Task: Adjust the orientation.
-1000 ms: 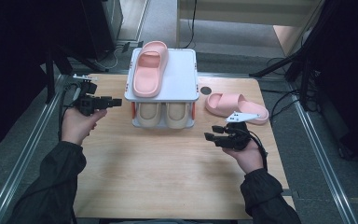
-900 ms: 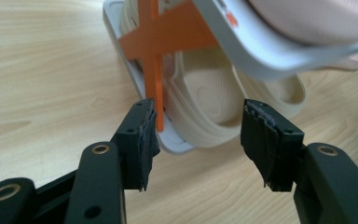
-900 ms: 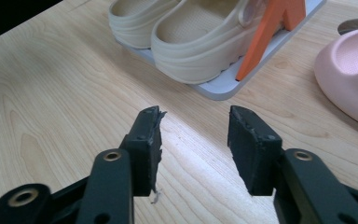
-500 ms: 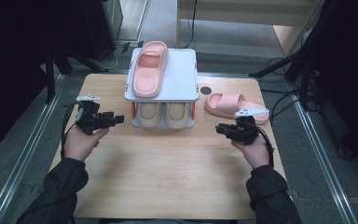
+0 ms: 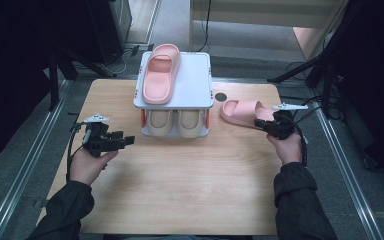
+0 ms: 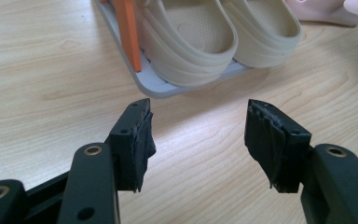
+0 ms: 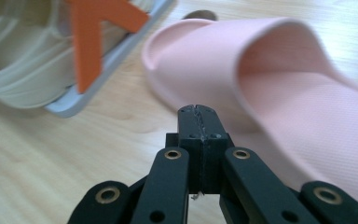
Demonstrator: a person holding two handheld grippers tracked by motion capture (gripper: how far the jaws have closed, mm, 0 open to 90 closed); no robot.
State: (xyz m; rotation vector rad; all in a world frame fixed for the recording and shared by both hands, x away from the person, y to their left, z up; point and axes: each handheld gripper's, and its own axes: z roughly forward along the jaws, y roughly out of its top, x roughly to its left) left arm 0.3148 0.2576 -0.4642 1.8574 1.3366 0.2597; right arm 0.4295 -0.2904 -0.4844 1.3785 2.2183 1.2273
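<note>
The work in hand appears to be stowing the loose pink slipper [image 5: 242, 111], which lies flat on the table [image 5: 180, 200] just to the right of the shoe rack [image 5: 200, 75]; its mate [image 5: 161, 75] already rests on the rack's top shelf, and a beige pair [image 5: 176, 122] occupies the lower shelf. The right gripper [image 7: 199, 112] sits at the near edge of the loose slipper with its jaws pressed fully together; they have just been closing, and nothing is clamped between them, the slipper lying just beyond the tips. The left gripper [image 6: 198, 135] hovers low over the table in front of the rack with its jaws wide apart, having just been opening, and nothing lies between its pads. Risk 1: with the tips together, any forward advance will likely push the slipper across the table instead of seizing it; it could slide off the far right edge or jam against the rack's orange post [image 7: 88, 42]. Risk 2: a pinch on the thin sole rim alone may slip, since the foam looks soft and compliant. Risk 3: the left gripper stands near the rack's lower tray and could nudge the rack, disturbing the slipper on top.
</note>
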